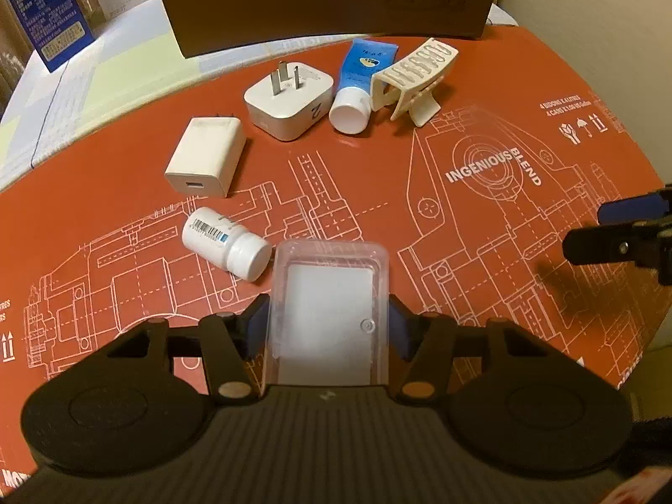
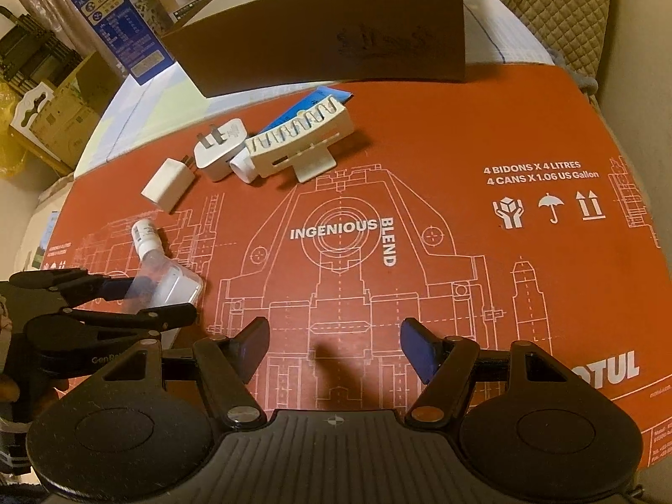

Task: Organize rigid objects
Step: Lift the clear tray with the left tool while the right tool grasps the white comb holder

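Note:
My left gripper [image 1: 327, 319] is shut on a clear plastic case [image 1: 327, 294] with a white card inside, its blue pads against the two long sides. The case rests low over the red printed cardboard sheet [image 1: 483, 252], next to a toppled white pill bottle [image 1: 227, 243]. In the right wrist view the same gripper [image 2: 164, 298] and case [image 2: 176, 285] show at the left. My right gripper [image 2: 334, 344] hangs open over the sheet with nothing between its fingers; its tips [image 1: 588, 229] enter the left wrist view from the right.
Further back lie a white USB charger [image 1: 206, 155], a white plug adapter [image 1: 290, 101], a blue tube with a white cap [image 1: 361, 80] and a cream hair claw [image 1: 411, 80]. A brown cardboard box [image 1: 327, 0] stands behind them. A blue carton [image 2: 122, 25] stands beyond the sheet's left edge.

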